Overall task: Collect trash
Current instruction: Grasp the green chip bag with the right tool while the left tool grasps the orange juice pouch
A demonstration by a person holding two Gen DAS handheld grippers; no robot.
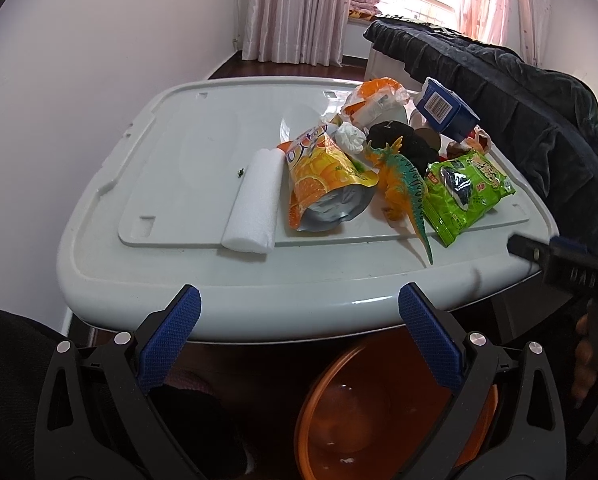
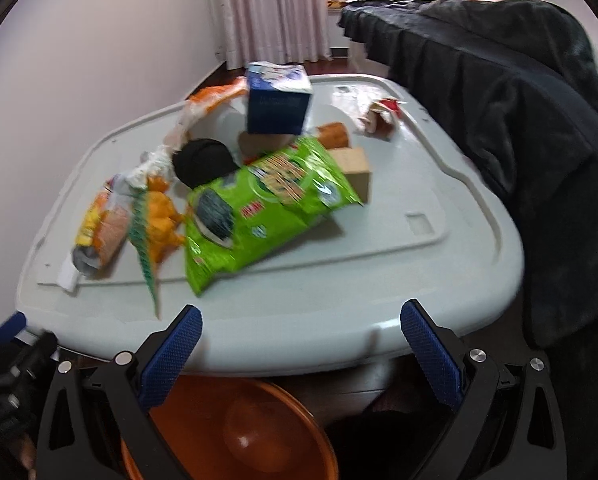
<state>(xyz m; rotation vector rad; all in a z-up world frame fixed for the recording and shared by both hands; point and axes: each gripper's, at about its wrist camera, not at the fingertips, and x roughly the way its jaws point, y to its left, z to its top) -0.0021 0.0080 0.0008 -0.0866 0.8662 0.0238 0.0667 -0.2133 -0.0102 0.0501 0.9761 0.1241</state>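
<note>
Collection looks barely begun, judging from how things lie: the orange basin [image 1: 395, 412] below both tools shows only a few pale specks inside, while the litter sits piled on the grey tabletop [image 1: 187, 152] ahead. The left gripper [image 1: 299, 320] hovers at the near table edge with its jaws spread wide and nothing between them; the right gripper [image 2: 301, 330] is likewise wide apart and empty. Straight ahead of the left tool lie a white foam roll [image 1: 255, 200] and an orange juice pouch [image 1: 323, 176]; just beyond the right tool lies a green snack bag [image 2: 259, 200], with a blue carton [image 2: 279, 100], crumpled tissue [image 1: 349, 138] and other wrappers farther back. An orange toy dinosaur [image 1: 399, 184] sits among them, probably not trash. Nearly every piece remains to be lifted and dropped into the basin.
</note>
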